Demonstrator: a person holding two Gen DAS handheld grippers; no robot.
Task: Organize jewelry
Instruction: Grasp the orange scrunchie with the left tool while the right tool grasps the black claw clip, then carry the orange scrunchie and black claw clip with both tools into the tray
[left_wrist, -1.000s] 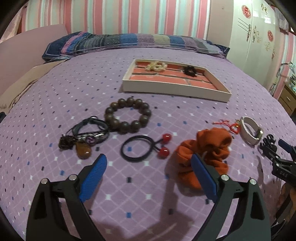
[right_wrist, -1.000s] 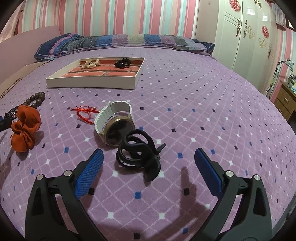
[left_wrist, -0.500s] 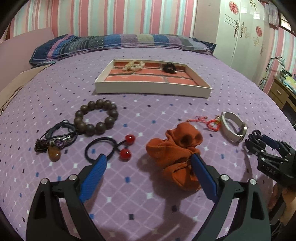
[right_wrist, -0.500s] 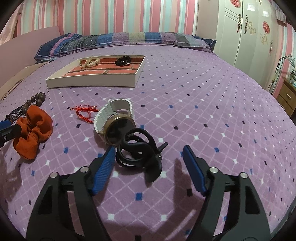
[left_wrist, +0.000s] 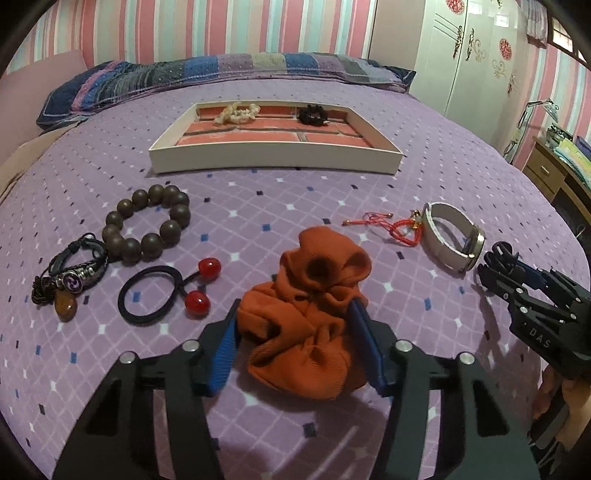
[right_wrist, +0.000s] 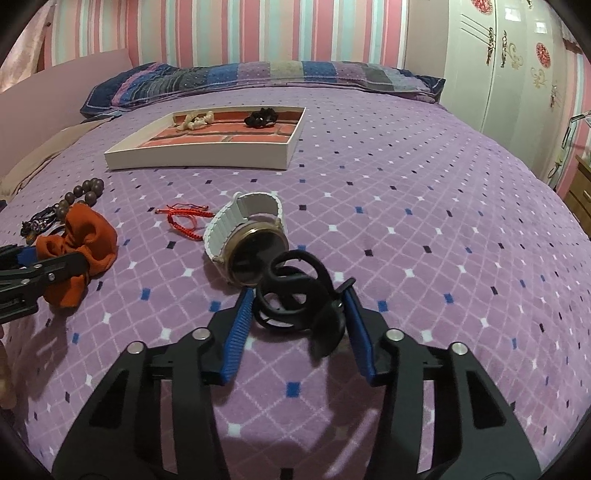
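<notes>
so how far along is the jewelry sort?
Done: two scrunchies, cream and black, lie in the tray. In hand: left gripper jaws have just been closing on the orange scrunchie, right gripper on the black clip. Left: watch, red cord, beads, hair tie, dark bracelet.

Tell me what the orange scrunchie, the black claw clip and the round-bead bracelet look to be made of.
Orange scrunchie: soft knit or ribbed fabric, matte; it bunches into loose folds.
Black claw clip: probably hard plastic, smooth with a slight sheen; rigid curved loops keep their shape.
Round-bead bracelet: likely dark brown wood, dull satin finish; grain is too small to confirm.
</notes>
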